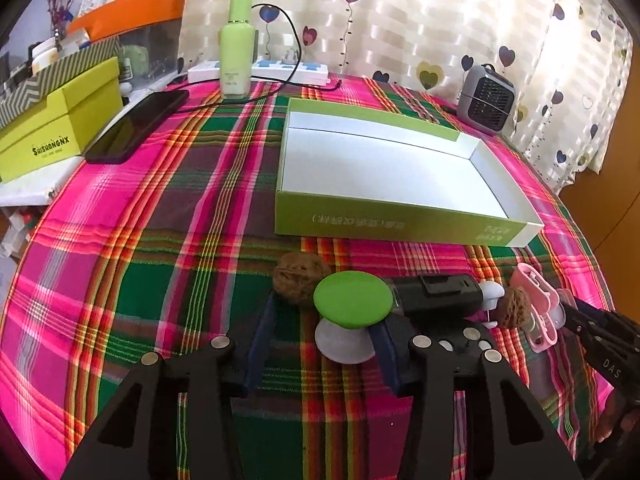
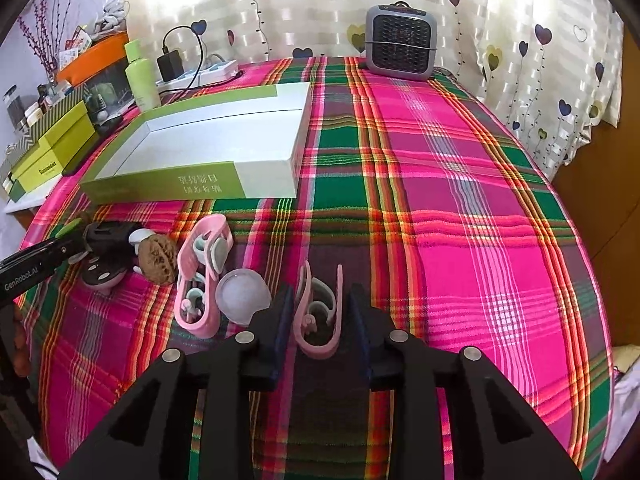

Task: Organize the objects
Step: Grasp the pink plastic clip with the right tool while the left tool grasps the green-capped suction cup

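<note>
Pink clip [image 2: 318,312] lies lengthwise between fingers [image 2: 280,320].

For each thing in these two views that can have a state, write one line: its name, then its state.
Shallow green-and-white cardboard box: open, empty.
Left gripper: closed on round green-topped disc.
Right gripper: closed around pink plastic clip.
Black smartphone: screen dark.
White power strip: cable plugged in.

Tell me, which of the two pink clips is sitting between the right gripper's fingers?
The smaller, open-sided pink clip, lying alone between the right gripper fingers. The other pink clip is longer, holds pale blue pieces, and lies left of them beside the walnut.
</note>
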The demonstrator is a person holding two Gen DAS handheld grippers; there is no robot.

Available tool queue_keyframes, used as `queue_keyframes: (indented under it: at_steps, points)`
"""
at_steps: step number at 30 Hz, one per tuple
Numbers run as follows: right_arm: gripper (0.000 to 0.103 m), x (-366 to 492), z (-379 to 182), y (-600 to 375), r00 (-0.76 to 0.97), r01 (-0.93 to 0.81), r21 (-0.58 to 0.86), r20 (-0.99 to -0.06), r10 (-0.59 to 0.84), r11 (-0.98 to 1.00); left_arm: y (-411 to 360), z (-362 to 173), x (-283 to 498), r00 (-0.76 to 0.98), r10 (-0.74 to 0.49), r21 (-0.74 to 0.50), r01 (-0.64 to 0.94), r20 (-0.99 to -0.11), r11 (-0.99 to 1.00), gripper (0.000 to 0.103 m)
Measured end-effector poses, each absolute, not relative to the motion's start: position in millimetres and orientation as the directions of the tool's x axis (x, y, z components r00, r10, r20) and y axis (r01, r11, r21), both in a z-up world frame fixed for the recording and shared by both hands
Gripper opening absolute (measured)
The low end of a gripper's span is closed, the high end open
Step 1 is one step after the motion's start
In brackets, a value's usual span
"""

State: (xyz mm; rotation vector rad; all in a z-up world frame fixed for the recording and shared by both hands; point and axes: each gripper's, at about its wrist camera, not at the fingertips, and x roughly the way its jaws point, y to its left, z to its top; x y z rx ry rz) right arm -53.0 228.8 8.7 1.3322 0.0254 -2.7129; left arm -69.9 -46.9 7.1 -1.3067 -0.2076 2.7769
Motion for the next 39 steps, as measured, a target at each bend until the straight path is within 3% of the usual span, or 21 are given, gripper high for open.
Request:
queue_keyframes:
  at_steps: [2,6,10,23,30,39]
  points:
    - [0.029,-53,9,229,-0.606,0.117,0.036,-0.789,-0.100,-0.992,-47,7,-70,-0.640,0.120,-0.155,-0.002,-0.759,-0.988,0.043]
    - [0.029,-54,9,229,-0.608,0.118,0.040,-0.787,-0.104,-0.992,-48,7,-72,-0.640,0.120,-0.162,0.007,-0.759,-0.987,0.027]
    - [0.024,-54,9,230,-0.613,0.115,0.038,-0.784,-0.102,-0.993,-48,7,-73,-0.642,0.124,-0.167,0.007,-0.757,-0.986,0.027]
    - [0.024,-50,12,232,-0.624,0.126,0.071,-0.770,-0.134,-0.990,-45,12,-64,-0.664,0.133,-0.163,-0.017,-0.736,-0.987,0.025]
    - [0.024,-48,22,229,-0.645,0.153,0.087,-0.746,-0.167,-0.984,-44,13,-58,-0.671,0.136,-0.162,-0.025,-0.728,-0.987,0.015]
    - [0.024,-44,34,220,-0.666,0.186,0.086,-0.722,-0.190,-0.979,-47,12,-52,-0.673,0.154,-0.181,-0.030,-0.723,-0.983,0.015]
